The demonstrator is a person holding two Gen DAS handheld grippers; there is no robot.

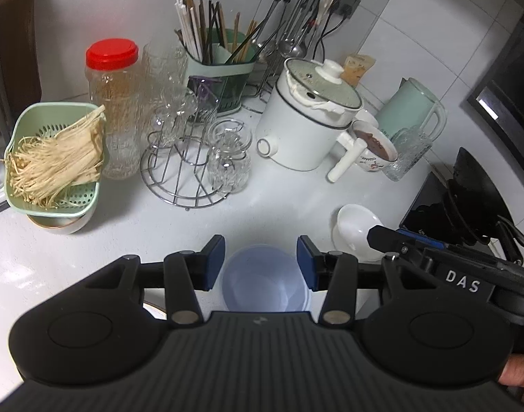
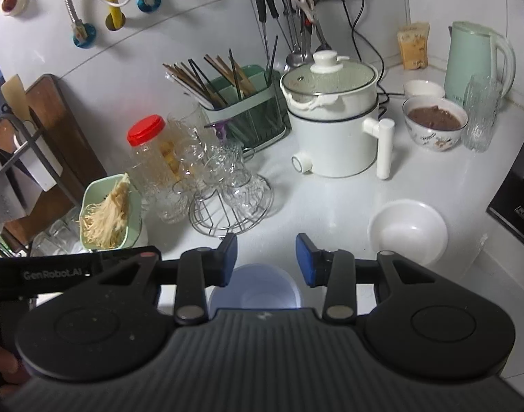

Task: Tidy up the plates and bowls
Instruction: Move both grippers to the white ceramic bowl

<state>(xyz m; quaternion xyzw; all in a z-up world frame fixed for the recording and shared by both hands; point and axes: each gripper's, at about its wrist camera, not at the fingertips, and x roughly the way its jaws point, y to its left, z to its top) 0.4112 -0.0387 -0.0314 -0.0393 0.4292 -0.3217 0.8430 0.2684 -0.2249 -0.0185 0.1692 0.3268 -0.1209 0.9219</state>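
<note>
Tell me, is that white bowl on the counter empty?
Empty. The white bowl sits upright, and its bare white inside shows in the right wrist view.

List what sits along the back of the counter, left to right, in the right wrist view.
Green colander of noodles → red-lidded jar → chopstick holder → white electric pot → patterned bowl with brown filling → tall ribbed glass.
</note>
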